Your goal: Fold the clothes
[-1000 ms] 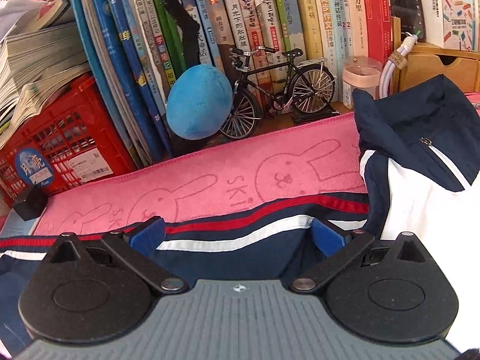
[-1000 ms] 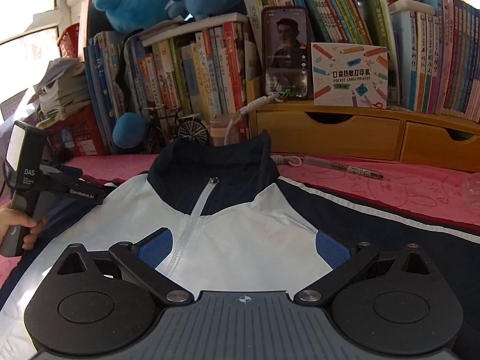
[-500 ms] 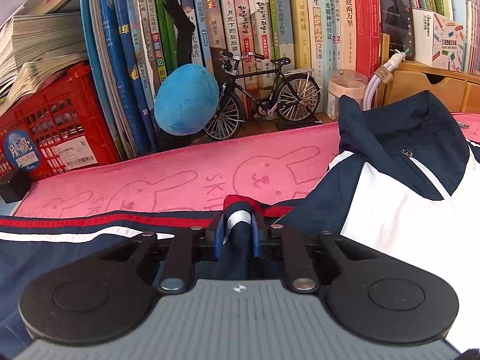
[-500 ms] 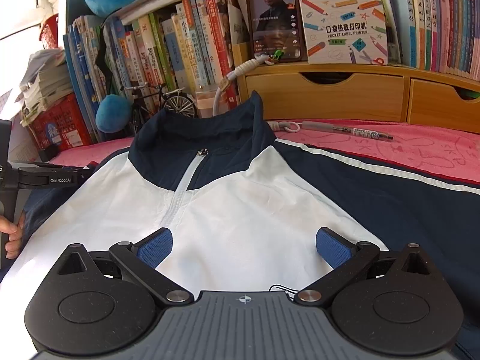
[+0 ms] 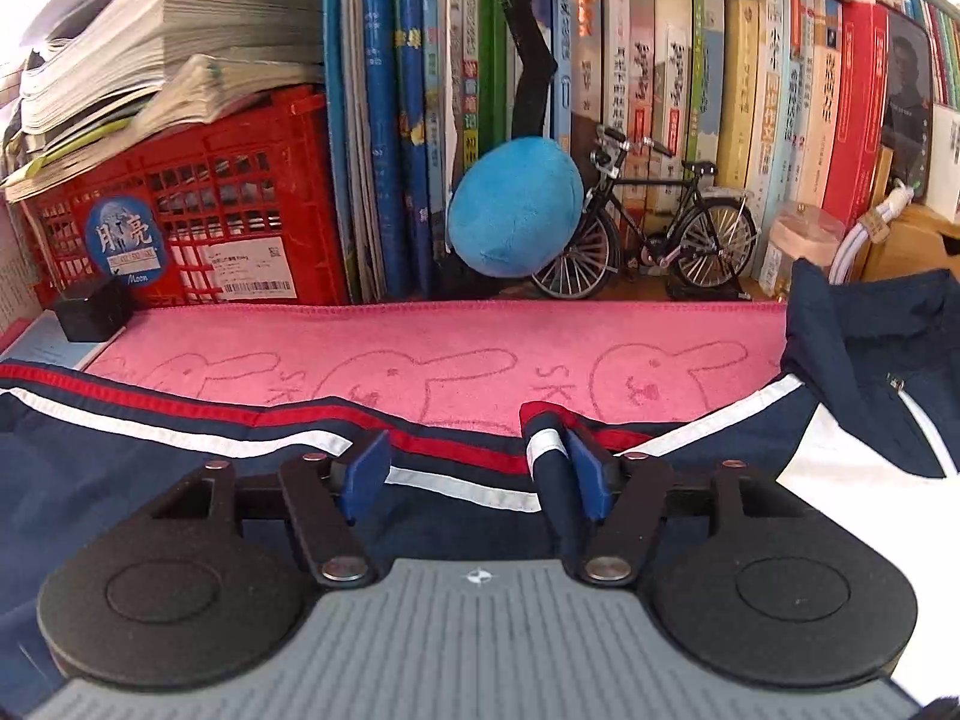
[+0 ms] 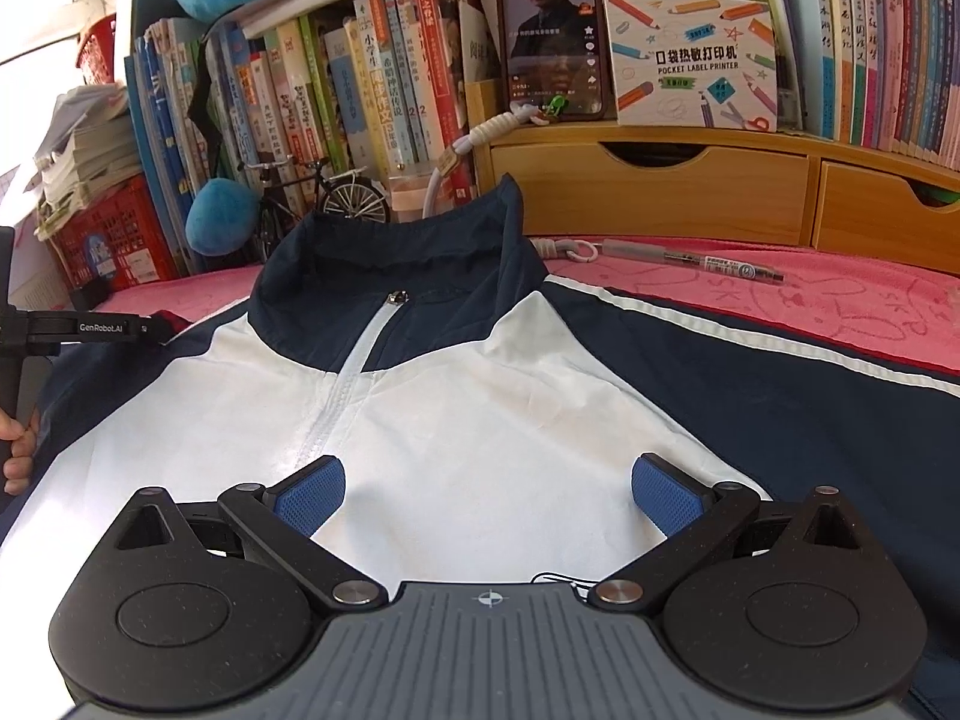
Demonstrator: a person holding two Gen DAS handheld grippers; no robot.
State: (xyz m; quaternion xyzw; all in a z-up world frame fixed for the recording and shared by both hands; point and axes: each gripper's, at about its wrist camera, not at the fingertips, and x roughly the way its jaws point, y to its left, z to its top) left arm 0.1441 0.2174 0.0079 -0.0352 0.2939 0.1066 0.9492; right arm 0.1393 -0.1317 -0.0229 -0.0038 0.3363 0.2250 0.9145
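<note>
Left gripper (image 5: 474,468) sits low over the striped sleeve (image 5: 180,438), its fingers spread apart, a pinched-up ridge of that sleeve standing against the right-hand pad (image 5: 591,480). The jacket (image 6: 480,420) lies flat, front up and zipped, on the pink towel (image 5: 420,348) covering the desk, collar toward the far edge by the books (image 5: 660,90). Right gripper (image 6: 489,489) hovers over the white chest panel, fingers spread wide, holding nothing. A pen (image 6: 696,261) lies near the far edge.
</note>
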